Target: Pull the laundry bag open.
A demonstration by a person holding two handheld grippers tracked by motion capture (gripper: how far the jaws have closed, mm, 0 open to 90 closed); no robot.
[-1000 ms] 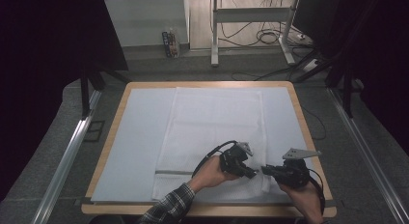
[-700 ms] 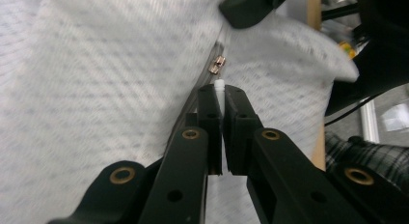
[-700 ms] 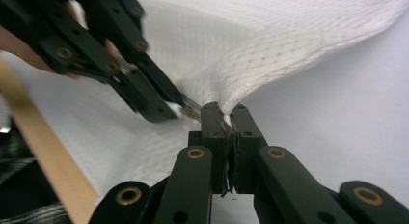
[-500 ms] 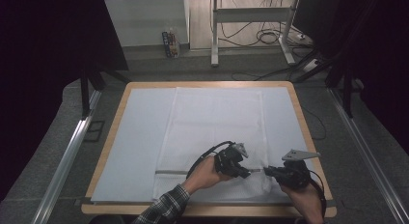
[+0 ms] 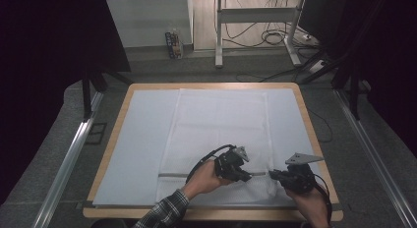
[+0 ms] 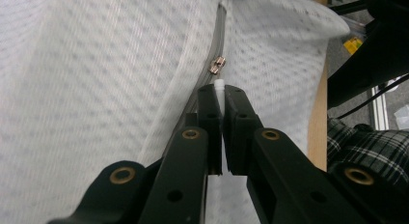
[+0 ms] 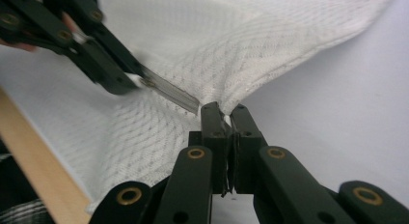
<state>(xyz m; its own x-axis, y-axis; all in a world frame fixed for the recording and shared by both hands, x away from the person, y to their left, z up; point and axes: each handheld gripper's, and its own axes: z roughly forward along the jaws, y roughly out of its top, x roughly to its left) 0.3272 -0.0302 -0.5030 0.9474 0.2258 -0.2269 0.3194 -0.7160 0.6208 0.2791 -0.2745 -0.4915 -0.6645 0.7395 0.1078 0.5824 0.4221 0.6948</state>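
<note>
So we've got a white mesh laundry bag point(image 5: 216, 134) lying flat on a pale sheet point(image 5: 137, 149) that covers the wooden table point(image 5: 114, 139). Its long axis runs away from us, from the near edge toward the far one, and it sits a bit right of centre. The grey zipper point(image 5: 173, 174) crosses the bag's short way close to the near end, so it runs left to right in the high view.

Our left gripper point(image 5: 248, 178) has its jaws pinched together on the zipper pull tab point(image 6: 219, 84), a small white nub sticking out between the tips in the left gripper view. Just beyond the tips we can see the coppery slider point(image 6: 217, 65) sitting on the grey tape, which runs up and away from the jaws there.

Our right gripper point(image 5: 272, 174) is clamped on the mesh right at the end of the zipper; in the right gripper view point(image 7: 224, 110) the fabric bunches up into a little tent between the closed tips and the grey tape runs off up-left to the other gripper. The two sets of jaws point at each other along the zipper line, close but not touching.

No readable writing on the bag or grippers. There's a small box point(image 5: 173, 43) on the floor beyond the table with print on it, too tiny for us to make out.
</note>
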